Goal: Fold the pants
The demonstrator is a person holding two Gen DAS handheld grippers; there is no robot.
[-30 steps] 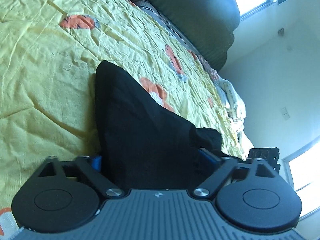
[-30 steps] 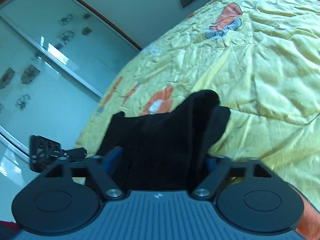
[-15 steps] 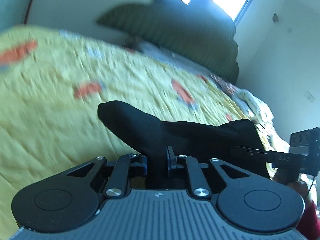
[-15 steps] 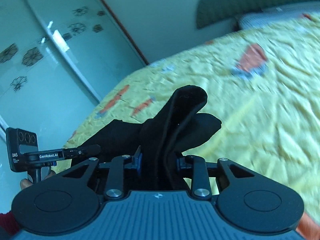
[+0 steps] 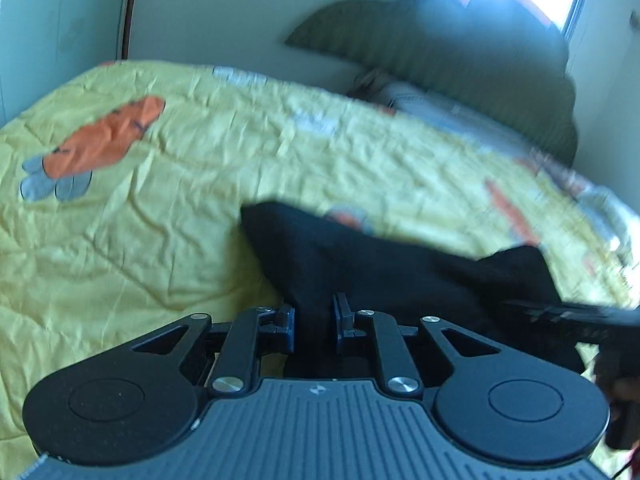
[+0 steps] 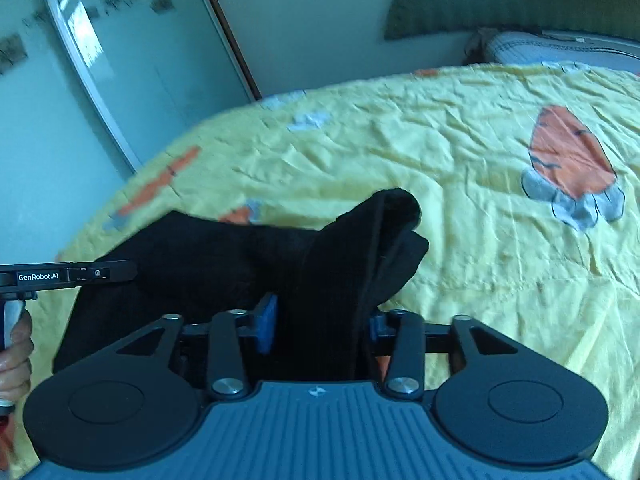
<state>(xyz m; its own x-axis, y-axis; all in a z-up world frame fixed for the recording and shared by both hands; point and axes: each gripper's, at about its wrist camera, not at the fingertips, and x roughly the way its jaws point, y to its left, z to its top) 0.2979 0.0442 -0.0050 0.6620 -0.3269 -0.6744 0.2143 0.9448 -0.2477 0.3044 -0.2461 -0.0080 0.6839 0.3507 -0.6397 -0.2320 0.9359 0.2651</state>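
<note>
Black pants [image 5: 360, 264] hang between my two grippers above a yellow bedspread [image 5: 160, 208]. My left gripper [image 5: 314, 322] is shut on one bunched end of the pants. My right gripper [image 6: 320, 322] is shut on the other end of the pants [image 6: 340, 264], with a thick fold between its blue pads. The cloth stretches across between them. The right gripper shows at the right edge of the left wrist view [image 5: 568, 316]. The left gripper shows at the left edge of the right wrist view [image 6: 72, 274].
The yellow bedspread [image 6: 480, 160] has orange and grey patches. A dark green headboard [image 5: 460, 48] and a pillow [image 6: 560, 50] lie at the far end. Glass wardrobe doors [image 6: 100, 60] stand beside the bed.
Both grippers have shut on the pants and lifted the ends off the bed. Both views have tilted up toward the headboard and the wall.
</note>
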